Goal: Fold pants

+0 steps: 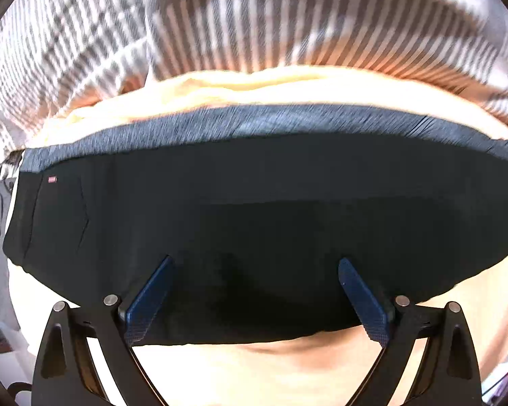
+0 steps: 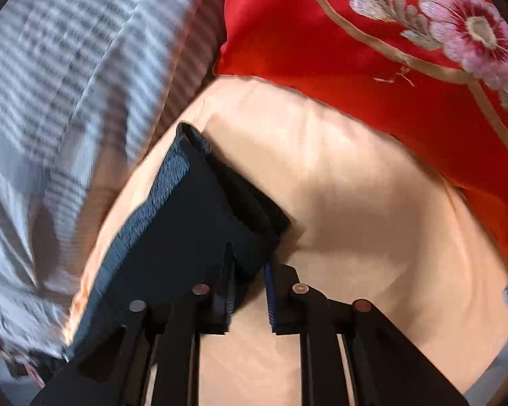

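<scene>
Left wrist view: folded pants [image 1: 254, 209], black with a heathered blue-grey waistband [image 1: 240, 125] along the far edge, lie flat on a pale peach sheet [image 1: 254, 372]. A small red tag [image 1: 52, 179] sits near the pants' left end, just below the waistband. The near fold edge runs between the fingers of the left gripper [image 1: 255, 299]. Its jaws stand wide apart over the black cloth, blue pads [image 1: 149, 301] clear on both sides, nothing clamped between them; whether the tips rest on the fabric cannot be told.

Right wrist view: the same pants [image 2: 186, 223] show their right end, layers stacked, waistband [image 2: 159, 196] running up the left side. The right gripper [image 2: 249, 296] has its jaws narrowly parted. A corner of the black cloth hangs into the gap, against the left finger [image 2: 225, 291]; the right pad [image 2: 271, 297] looks apart from the cloth, so a firm pinch is not visible. Frame is motion-blurred, so contact is uncertain.

Surroundings: a grey-and-white striped blanket [image 1: 288, 27] is bunched beyond the pants. A red cushion [image 2: 372, 54] with embroidered pink flowers lies on the sheet to the right, well apart from the pants.
</scene>
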`<state>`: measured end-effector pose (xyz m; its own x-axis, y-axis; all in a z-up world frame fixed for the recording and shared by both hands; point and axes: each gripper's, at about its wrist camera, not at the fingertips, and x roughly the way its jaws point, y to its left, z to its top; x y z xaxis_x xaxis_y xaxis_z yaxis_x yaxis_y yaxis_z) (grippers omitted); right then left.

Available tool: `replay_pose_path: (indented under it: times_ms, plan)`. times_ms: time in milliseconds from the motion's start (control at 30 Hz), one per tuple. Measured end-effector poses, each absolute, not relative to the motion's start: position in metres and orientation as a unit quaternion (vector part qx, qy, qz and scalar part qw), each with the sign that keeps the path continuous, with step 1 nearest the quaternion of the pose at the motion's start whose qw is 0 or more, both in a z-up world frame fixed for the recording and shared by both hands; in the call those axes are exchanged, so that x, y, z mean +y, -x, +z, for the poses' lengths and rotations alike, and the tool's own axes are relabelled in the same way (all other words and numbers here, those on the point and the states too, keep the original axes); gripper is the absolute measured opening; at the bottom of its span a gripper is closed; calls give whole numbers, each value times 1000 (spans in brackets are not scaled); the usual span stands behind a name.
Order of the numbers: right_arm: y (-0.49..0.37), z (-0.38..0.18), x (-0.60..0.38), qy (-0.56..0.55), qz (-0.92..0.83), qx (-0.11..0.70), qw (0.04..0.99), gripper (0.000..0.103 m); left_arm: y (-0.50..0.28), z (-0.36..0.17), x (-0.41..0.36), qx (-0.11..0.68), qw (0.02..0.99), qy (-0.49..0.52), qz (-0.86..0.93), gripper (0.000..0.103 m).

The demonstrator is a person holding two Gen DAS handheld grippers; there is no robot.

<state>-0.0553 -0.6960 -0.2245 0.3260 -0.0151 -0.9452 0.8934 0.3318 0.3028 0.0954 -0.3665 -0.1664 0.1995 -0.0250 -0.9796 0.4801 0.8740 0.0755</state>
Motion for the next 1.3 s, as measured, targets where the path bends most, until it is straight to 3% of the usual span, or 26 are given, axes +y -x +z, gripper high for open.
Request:
replay_pose_path:
  times_ms: [233, 267, 300, 367, 900, 1300]
  plan:
    - [18, -181, -643, -313, -298, 499, 751, 35, -99, -194, -387, 623, 735, -201, -173, 98]
    - [7, -185, -636, -293, -285, 509, 758, 38, -98, -197, -385, 625, 737, -193, -171, 98]
    - [-6, -199, -628, -281, -271, 529, 754, 54, -98, -198, -382, 625, 741, -177, -171, 98]
    - [-16, -233, -623, -287, -262, 577, 718, 68, -99, -200, -379, 630, 740, -164, -171, 99]
    - [67, -205, -557, -449, -192, 548, 679, 72, -118, -233, -335, 648, 727, -136, -182, 103]
    - [55, -215, -526, -460, -173, 567, 661, 72, -125, -237, -336, 655, 722, -133, -181, 103]
